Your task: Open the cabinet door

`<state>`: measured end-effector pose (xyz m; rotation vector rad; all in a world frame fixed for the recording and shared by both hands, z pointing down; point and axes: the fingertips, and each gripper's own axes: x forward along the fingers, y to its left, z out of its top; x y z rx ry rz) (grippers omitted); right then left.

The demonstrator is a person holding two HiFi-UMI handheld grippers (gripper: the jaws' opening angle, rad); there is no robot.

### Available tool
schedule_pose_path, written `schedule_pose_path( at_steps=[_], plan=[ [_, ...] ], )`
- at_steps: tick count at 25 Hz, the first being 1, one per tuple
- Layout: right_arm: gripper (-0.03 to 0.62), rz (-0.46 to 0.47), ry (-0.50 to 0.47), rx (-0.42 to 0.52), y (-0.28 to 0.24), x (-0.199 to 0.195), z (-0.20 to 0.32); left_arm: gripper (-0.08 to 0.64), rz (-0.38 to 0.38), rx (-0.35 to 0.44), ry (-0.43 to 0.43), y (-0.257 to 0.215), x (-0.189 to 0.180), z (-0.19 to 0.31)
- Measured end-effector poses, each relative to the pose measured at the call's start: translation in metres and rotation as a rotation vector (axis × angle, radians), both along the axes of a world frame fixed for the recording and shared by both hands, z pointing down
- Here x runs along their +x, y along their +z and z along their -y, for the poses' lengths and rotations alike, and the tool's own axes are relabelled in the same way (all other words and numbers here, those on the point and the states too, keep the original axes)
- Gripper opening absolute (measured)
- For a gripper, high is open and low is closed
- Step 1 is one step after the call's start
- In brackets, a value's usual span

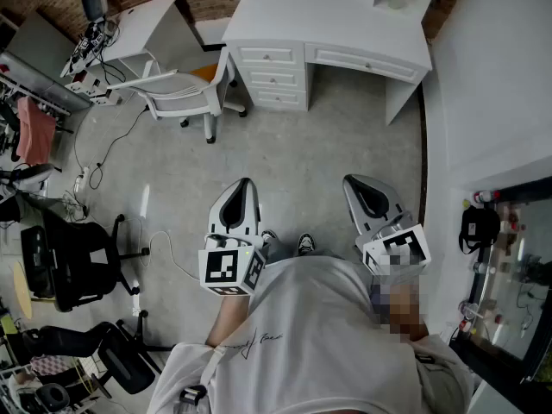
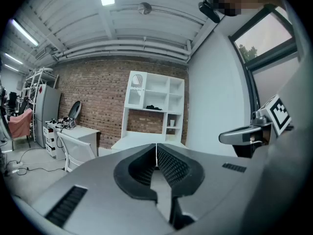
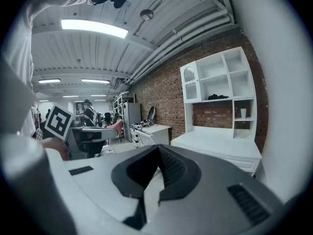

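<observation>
Cabinet point(image 2: 154, 102), white, boxy, with square cubbies, faces left tongs point(image 2: 156, 150) and right tongs point(image 3: 158, 151), both pressed together.

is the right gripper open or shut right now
Shut. The right gripper has its jaws meeting at the tips in its own view, with nothing held between them.

head view: above the person, steeply down, desk point(image 1: 328, 24) well ahead at frame top | left gripper view: low, near level, facing desk, right gripper point(image 2: 224, 137) at its right edge | right gripper view: low, desk off right | shared: desk, brick wall point(image 2: 98, 97)
</observation>
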<state>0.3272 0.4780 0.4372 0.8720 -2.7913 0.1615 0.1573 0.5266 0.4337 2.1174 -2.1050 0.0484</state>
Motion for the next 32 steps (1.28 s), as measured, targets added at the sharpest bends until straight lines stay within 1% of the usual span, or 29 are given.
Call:
schedule_pose_path(
  at_steps=[5, 10, 12, 15, 16, 19, 23, 32],
  plan=[
    [0.023, 0.023, 0.02, -0.008, -0.002, 0.005, 0.004, 0.017, -0.002, -0.011, 0.022, 0.003, 0.005, 0.002],
    [0.023, 0.041, 0.007, -0.019, 0.002, 0.007, 0.001, 0.017, 0.006, -0.023, 0.018, 0.003, 0.009, -0.002],
    [0.023, 0.048, 0.003, -0.046, 0.006, 0.004, 0.0, 0.017, 0.008, -0.024, 0.014, 0.0, 0.007, -0.005],
    [0.025, 0.092, -0.004, -0.113, 0.011, -0.001, -0.001, 0.017, 0.013, -0.028, 0.009, -0.001, 0.005, -0.008],
    [0.025, 0.095, -0.002, -0.123, 0.014, 0.0, 0.0, 0.017, 0.013, -0.031, 0.012, 0.0, 0.006, -0.007],
    [0.025, 0.052, 0.008, -0.128, 0.024, -0.003, 0.0, 0.017, 0.008, -0.043, 0.027, 0.004, 0.005, -0.004],
    [0.025, 0.031, -0.006, -0.144, 0.028, -0.022, 0.002, 0.017, 0.001, -0.046, 0.026, 0.007, -0.012, 0.0],
    [0.025, -0.011, -0.008, -0.115, 0.015, -0.061, 0.049, 0.017, -0.031, -0.039, 0.054, 0.007, -0.044, 0.049]
  ],
)
